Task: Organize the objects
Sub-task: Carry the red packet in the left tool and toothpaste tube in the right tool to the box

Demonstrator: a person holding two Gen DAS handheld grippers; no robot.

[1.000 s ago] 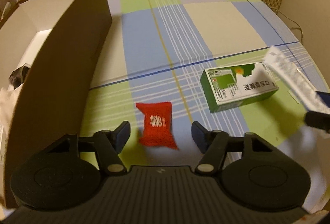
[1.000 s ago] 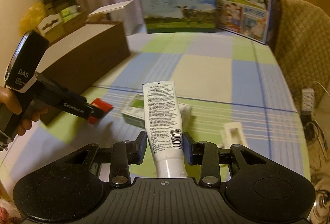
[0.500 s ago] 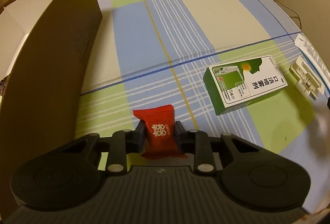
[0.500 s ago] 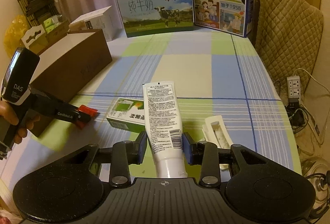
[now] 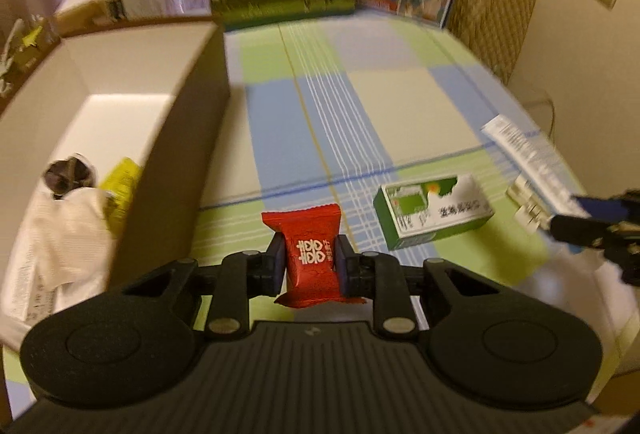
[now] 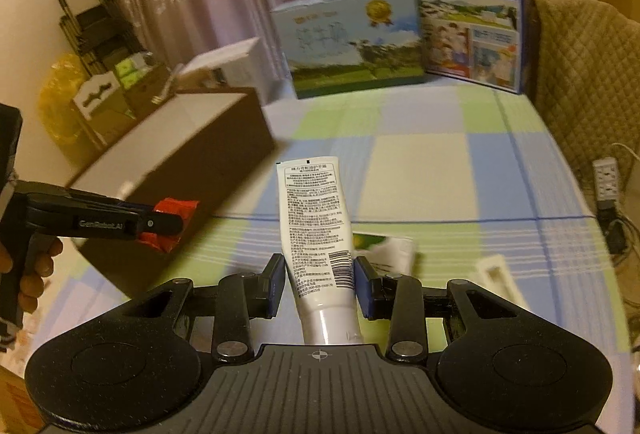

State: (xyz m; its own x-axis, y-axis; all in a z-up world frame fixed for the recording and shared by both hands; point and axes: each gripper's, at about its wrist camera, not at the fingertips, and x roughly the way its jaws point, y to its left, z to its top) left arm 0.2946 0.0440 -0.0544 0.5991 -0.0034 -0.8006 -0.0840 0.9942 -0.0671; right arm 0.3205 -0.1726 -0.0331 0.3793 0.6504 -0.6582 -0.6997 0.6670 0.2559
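Observation:
My left gripper [image 5: 309,266] is shut on a red candy packet [image 5: 309,254] and holds it above the checked tablecloth, just right of the open brown cardboard box [image 5: 184,138]. The packet also shows in the right wrist view [image 6: 172,222], in the left gripper [image 6: 160,224]. My right gripper [image 6: 319,284] is shut on a white tube [image 6: 316,230], printed side up, lifted over the table. The tube also shows at the right edge of the left wrist view [image 5: 520,146]. A green-and-white carton [image 5: 434,216] lies on the cloth between the grippers.
The box holds a white bag [image 5: 60,234], a yellow item [image 5: 122,178] and a dark round thing [image 5: 68,174]. A white plastic piece [image 6: 500,282] lies right of the carton. Two milk cartons [image 6: 352,42] stand at the table's far end. A quilted chair [image 6: 588,74] is at right.
My left gripper closed on the red packet and lifted it off the cloth toward the box. My right gripper, still holding the tube, has risen and shifted left.

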